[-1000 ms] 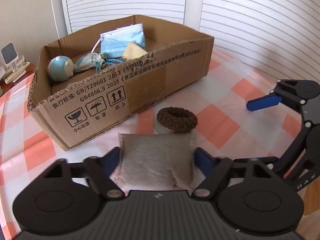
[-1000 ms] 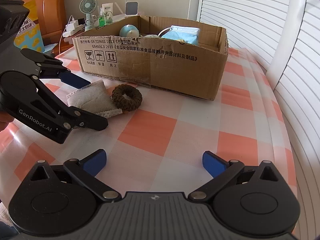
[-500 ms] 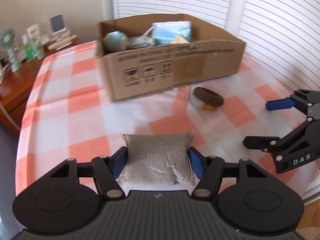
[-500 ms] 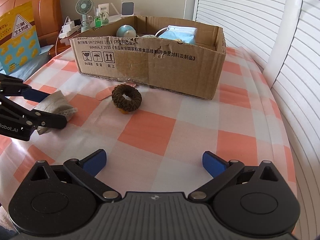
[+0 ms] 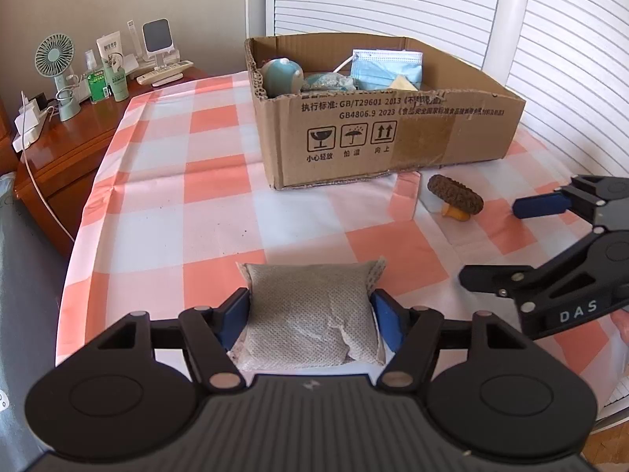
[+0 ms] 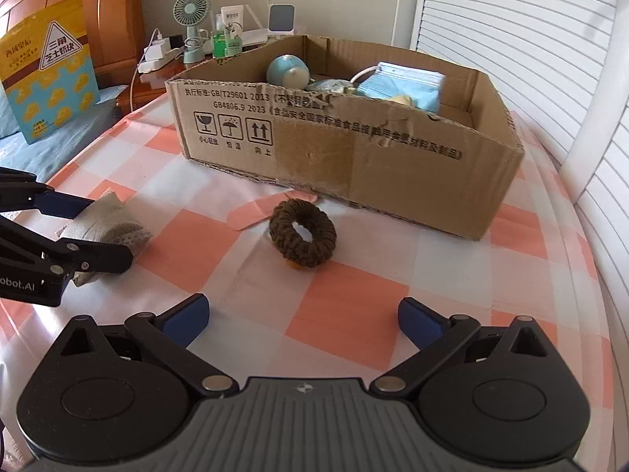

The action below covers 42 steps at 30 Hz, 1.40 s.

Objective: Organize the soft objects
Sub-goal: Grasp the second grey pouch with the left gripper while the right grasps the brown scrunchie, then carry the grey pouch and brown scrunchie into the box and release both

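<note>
Sachet sat clamped between the left gripper's blue pads, well short of the cardboard box ahead; whether it hung clear of the cloth was hard to tell. Right gripper, fingers wide apart and empty, faced the brown scrunchie nearer it

Grey fabric pouch clamped flat, brown scrunchie beside cardboard box
</note>
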{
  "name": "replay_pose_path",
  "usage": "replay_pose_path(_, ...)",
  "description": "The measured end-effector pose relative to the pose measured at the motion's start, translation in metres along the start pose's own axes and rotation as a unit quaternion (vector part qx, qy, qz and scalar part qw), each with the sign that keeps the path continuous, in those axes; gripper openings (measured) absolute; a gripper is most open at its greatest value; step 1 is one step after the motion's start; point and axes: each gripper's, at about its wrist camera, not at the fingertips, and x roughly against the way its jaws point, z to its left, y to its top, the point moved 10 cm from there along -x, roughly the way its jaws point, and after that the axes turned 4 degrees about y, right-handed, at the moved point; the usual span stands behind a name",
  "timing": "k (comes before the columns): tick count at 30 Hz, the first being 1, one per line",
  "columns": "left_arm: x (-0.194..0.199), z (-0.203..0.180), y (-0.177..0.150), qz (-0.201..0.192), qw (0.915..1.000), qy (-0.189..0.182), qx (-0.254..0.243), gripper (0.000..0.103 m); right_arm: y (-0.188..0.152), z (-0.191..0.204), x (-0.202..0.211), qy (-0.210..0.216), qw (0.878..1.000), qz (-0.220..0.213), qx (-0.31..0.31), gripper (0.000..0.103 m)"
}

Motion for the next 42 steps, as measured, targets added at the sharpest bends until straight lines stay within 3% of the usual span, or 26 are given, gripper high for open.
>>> replay_pose_path(8, -0.002, 0.005, 0.002, -0.004, 1.0, 0.001, 0.006, 0.067, 0.022, 0.018, -0.02, 0.023, 0.999, -0.002, 0.027, 0.103)
replay_pose_path(21, -0.002, 0.007, 0.002, -0.006, 0.9999, 0.002, 0.01, 0.067, 0.037, 0.009, -0.02, 0.019, 1.0, -0.011, 0.02, 0.063)
replay_pose_path(27, -0.001, 0.007, 0.002, -0.007, 0.9999, 0.003, 0.01, 0.067, 0.043, 0.006, -0.017, 0.019, 1.0, -0.019, 0.011, 0.05)
replay_pose_path(33, -0.001, 0.007, 0.002, -0.007, 0.9999, 0.003, 0.01, 0.067, 0.044, 0.004, -0.017, 0.017, 1.0, -0.018, 0.01, 0.039)
replay_pose_path(42, 0.004, 0.008, 0.003, -0.008, 0.9999, -0.001, 0.009, 0.06, 0.046, 0.003, -0.007, 0.013, 0.999, -0.03, 0.011, 0.036)
